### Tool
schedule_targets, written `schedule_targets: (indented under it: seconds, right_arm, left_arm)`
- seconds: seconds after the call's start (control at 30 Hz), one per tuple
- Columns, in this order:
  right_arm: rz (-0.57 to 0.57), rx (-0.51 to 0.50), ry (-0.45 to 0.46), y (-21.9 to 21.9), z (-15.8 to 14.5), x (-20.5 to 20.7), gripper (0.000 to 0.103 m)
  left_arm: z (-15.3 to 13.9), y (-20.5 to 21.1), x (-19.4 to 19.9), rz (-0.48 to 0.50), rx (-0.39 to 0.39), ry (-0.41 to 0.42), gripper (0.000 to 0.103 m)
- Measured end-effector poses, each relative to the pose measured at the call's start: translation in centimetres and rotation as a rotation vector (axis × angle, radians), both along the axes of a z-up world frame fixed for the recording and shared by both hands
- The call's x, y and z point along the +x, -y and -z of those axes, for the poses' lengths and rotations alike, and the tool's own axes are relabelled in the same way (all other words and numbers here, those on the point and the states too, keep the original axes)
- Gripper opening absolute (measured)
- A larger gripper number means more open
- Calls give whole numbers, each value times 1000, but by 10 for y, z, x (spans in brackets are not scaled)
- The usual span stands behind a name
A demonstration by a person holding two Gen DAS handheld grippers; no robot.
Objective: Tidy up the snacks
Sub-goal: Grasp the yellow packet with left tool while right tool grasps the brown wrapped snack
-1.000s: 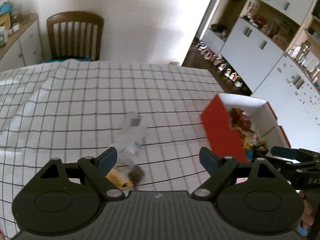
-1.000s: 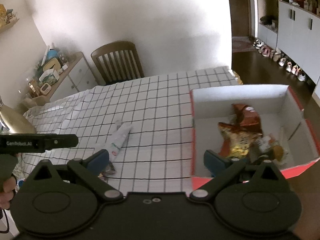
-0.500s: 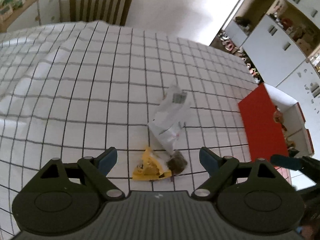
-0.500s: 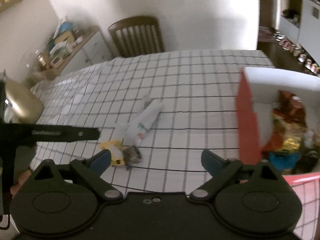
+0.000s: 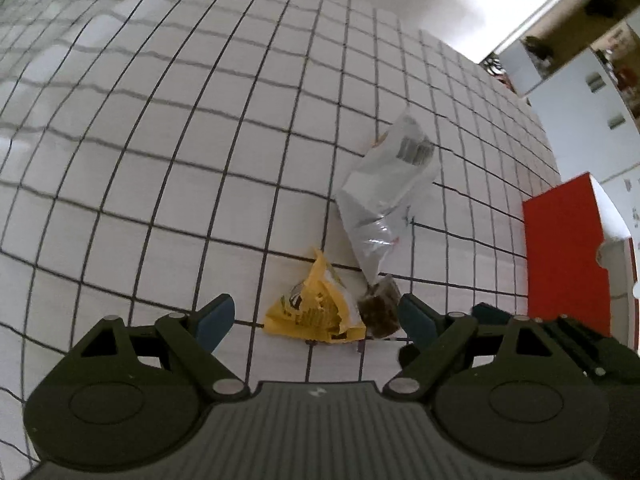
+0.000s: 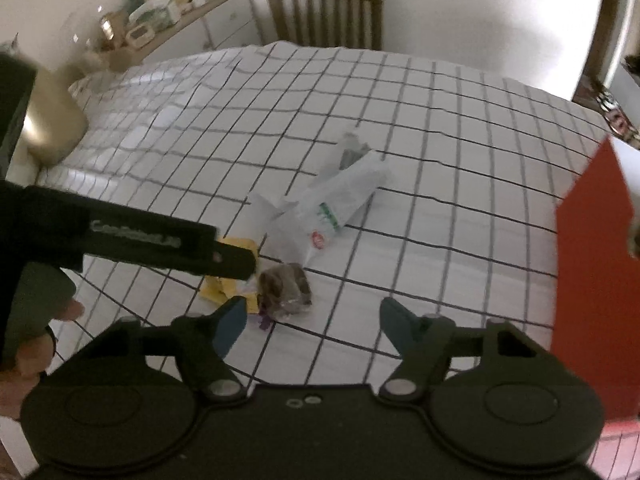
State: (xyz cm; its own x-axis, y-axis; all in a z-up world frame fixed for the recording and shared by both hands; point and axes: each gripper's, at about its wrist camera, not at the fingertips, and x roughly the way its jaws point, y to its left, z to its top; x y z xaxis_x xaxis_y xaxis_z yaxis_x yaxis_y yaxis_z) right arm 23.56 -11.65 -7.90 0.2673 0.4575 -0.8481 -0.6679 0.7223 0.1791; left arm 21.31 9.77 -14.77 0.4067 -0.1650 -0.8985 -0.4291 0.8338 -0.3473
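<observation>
A yellow snack packet [image 5: 316, 312] lies on the checked tablecloth, with a small brown snack [image 5: 380, 308] touching its right side and a white bag [image 5: 384, 184] just behind. My left gripper [image 5: 316, 322] hangs open low over the yellow packet, its fingers either side of it and not touching. My right gripper [image 6: 314, 320] is closing with nothing between its fingers. The brown snack [image 6: 286, 286] lies just ahead of its left finger. In the right wrist view the left gripper [image 6: 236, 262] covers part of the yellow packet [image 6: 224, 284].
A red box [image 5: 568, 256] with a white inside stands at the table's right edge; its red wall [image 6: 592, 280] is close to my right gripper. A wooden chair [image 6: 324, 16] and a cluttered sideboard [image 6: 180, 20] stand beyond the table. A hand [image 6: 40, 340] holds the left gripper.
Both grippers have come down towards the snacks. The right one swung left, away from the box, and its fingers have narrowed. The left one now hangs over the yellow packet.
</observation>
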Motion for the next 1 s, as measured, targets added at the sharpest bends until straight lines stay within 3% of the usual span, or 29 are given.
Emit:
schedule_targets:
  seconds: [0.23,0.37,0.53,0.73,1.0]
  right_arm:
    - [-45,15,-7,-9,15,7,50]
    - [-46,55,-29,-9,18,14,45]
    - [-54,78,-58,-12,25,18,36]
    - [-40,99,-62,-9,25,18,32]
    - [21,101,-61,8,20,12,32]
  left_arm:
    - [6,0,2,-44,-17,3,87]
    - [8,4,6,-35,-21,8,69]
    - [8,7,7,-38,-25,31,56]
    - [6,2,5,-55,-16,38,34]
    - [4,1,-2,-55,-28,45,29]
